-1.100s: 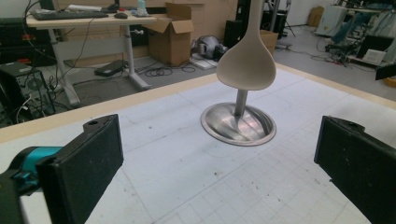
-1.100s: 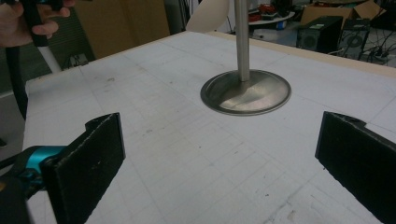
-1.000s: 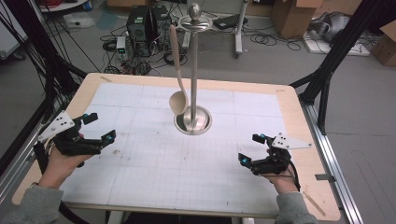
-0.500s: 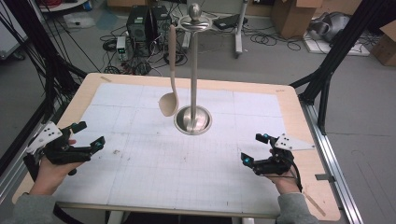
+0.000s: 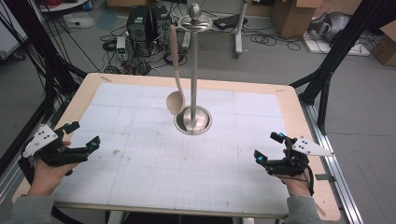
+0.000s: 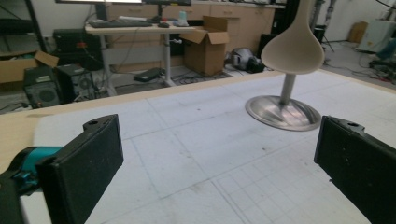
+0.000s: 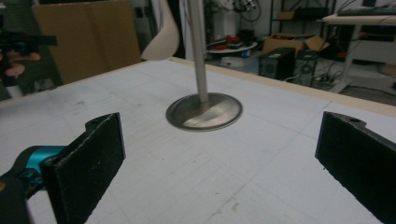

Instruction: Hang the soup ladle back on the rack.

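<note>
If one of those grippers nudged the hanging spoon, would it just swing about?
Probably: the spoon hangs freely from the stand, bowl clear of the table, so it should sway. It looks like stiff, light wood. The stand's wide metal base likely resists tipping.

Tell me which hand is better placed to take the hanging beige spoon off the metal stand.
Left, probably. The beige spoon hangs on the left side of the metal stand, facing the open left gripper. The open right gripper would have to reach around the pole.

Lab/workshop: PC towers (image 5: 145, 23), floor cables (image 5: 275, 39), cardboard boxes (image 5: 292, 16), black frame rig (image 5: 343, 46) round the table (image 5: 299, 116).
</note>
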A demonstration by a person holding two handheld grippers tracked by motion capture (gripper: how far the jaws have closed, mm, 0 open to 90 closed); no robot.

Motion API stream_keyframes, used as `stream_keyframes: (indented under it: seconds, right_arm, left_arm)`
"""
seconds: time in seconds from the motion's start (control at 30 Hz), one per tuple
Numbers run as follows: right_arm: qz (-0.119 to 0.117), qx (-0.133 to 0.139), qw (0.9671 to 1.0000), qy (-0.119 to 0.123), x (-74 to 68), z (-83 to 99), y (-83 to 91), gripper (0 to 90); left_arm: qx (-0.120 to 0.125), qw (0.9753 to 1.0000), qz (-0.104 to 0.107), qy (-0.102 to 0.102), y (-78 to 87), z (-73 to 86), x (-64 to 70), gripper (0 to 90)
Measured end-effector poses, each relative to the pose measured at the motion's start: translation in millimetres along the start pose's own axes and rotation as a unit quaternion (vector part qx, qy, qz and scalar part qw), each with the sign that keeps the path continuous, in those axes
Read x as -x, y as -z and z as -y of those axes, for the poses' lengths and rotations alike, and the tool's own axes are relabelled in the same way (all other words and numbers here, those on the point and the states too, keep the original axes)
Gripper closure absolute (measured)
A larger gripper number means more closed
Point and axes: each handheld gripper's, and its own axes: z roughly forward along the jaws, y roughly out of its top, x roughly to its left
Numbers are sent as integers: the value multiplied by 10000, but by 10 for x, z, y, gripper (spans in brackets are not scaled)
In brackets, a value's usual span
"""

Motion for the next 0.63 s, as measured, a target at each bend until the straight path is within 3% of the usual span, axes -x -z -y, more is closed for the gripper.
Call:
stream_keyframes:
  seconds: [0.2, 0.63]
  right_arm:
    - [327, 334, 9987, -185, 52, -4, 118, 1]
    - [581, 329, 9977, -105, 53, 14, 134, 1]
  left_arm:
    - [-24, 9995, -298, 94, 47, 17, -111, 17]
    - [48, 9998, -163, 97, 37, -10, -89, 17]
